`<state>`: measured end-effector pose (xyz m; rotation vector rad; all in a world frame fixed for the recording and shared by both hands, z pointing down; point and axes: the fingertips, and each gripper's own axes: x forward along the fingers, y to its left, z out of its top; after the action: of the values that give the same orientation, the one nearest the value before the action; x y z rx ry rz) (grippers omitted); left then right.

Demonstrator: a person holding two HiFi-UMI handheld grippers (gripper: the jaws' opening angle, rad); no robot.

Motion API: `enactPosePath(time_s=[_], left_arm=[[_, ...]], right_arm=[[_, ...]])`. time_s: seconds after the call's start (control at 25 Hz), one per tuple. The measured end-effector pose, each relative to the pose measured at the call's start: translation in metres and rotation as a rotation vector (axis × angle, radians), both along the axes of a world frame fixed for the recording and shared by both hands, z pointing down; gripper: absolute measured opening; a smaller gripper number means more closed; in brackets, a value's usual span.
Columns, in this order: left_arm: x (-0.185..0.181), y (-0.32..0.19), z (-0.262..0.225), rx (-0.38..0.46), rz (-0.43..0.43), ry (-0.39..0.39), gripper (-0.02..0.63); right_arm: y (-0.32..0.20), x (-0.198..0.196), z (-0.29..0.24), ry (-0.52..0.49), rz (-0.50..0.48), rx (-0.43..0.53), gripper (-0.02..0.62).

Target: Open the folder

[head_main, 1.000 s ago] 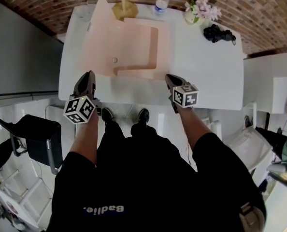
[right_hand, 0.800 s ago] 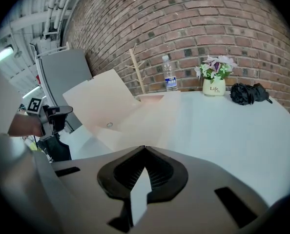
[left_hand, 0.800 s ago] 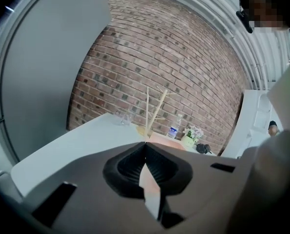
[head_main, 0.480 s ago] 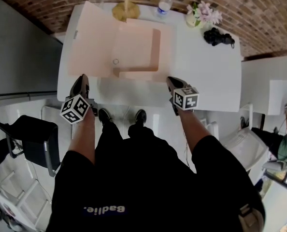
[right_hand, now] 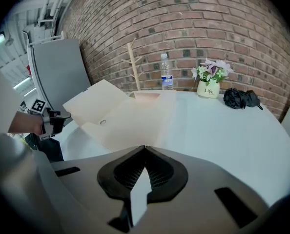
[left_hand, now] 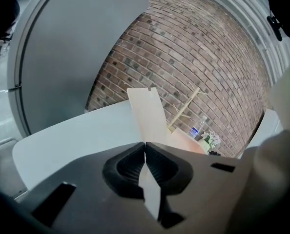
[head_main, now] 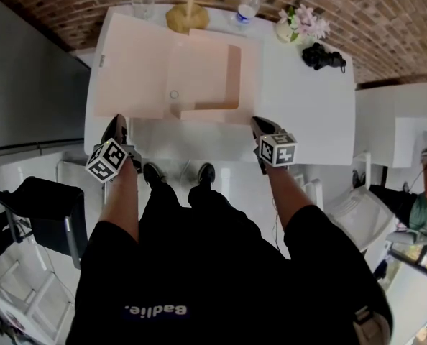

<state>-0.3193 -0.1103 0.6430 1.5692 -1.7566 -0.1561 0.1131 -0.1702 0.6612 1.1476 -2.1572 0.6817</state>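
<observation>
A pale pink folder (head_main: 203, 74) lies spread open on the white table (head_main: 307, 113). Its cover (head_main: 131, 67) is laid out to the left, and an inner pocket and a small ring show on the right half. My left gripper (head_main: 116, 124) is at the cover's front edge. In the left gripper view the cover (left_hand: 145, 113) runs straight into the closed left gripper (left_hand: 145, 144), so it is shut on the cover. My right gripper (head_main: 260, 124) hovers at the table's front edge, right of the folder (right_hand: 130, 116). This right gripper (right_hand: 145, 147) is shut and holds nothing.
At the table's far edge stand a glass (head_main: 143, 6), a wooden stand (head_main: 186, 13), a water bottle (head_main: 248, 7) and a flower pot (head_main: 300, 21). A black bundle (head_main: 325, 56) lies to the right. A grey panel (head_main: 26, 85) and a black chair (head_main: 48, 207) are at the left.
The folder's cover has swung from standing upright over to the left and now lies almost flat. My left gripper has moved left and lower with it. The right gripper has stayed put.
</observation>
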Motion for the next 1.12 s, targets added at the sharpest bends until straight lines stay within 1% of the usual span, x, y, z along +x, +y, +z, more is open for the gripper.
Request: enactPosePath(time_s=[0.2,0.4,0.56,0.76,1.04,1.12], left_arm=[[-0.008,-0.003,0.022,-0.041,-0.013,0.088,0.009],[-0.012,-0.003,0.039,-0.092,0.004,0.155,0.011],[-0.014,-0.005,0.047,-0.111,-0.017,0.219,0.012],[-0.016,-0.004,0.053,-0.138,-0.027,0.268,0.012],[-0.015,-0.001,0.054,-0.136,-0.068,0.316,0.014],[-0.015,0.0,0.056,-0.143,-0.082,0.34,0.014]], right_arm=[[-0.001,0.0,-0.001,0.025,0.032,0.0,0.029],[-0.001,-0.001,-0.006,0.047,0.07,0.001,0.029],[-0.002,-0.007,-0.013,0.047,0.098,0.003,0.029],[-0.002,-0.002,-0.007,0.077,0.11,-0.004,0.029],[-0.003,0.004,-0.001,0.088,0.106,-0.012,0.029],[-0.004,0.004,0.0,0.092,0.1,-0.013,0.031]])
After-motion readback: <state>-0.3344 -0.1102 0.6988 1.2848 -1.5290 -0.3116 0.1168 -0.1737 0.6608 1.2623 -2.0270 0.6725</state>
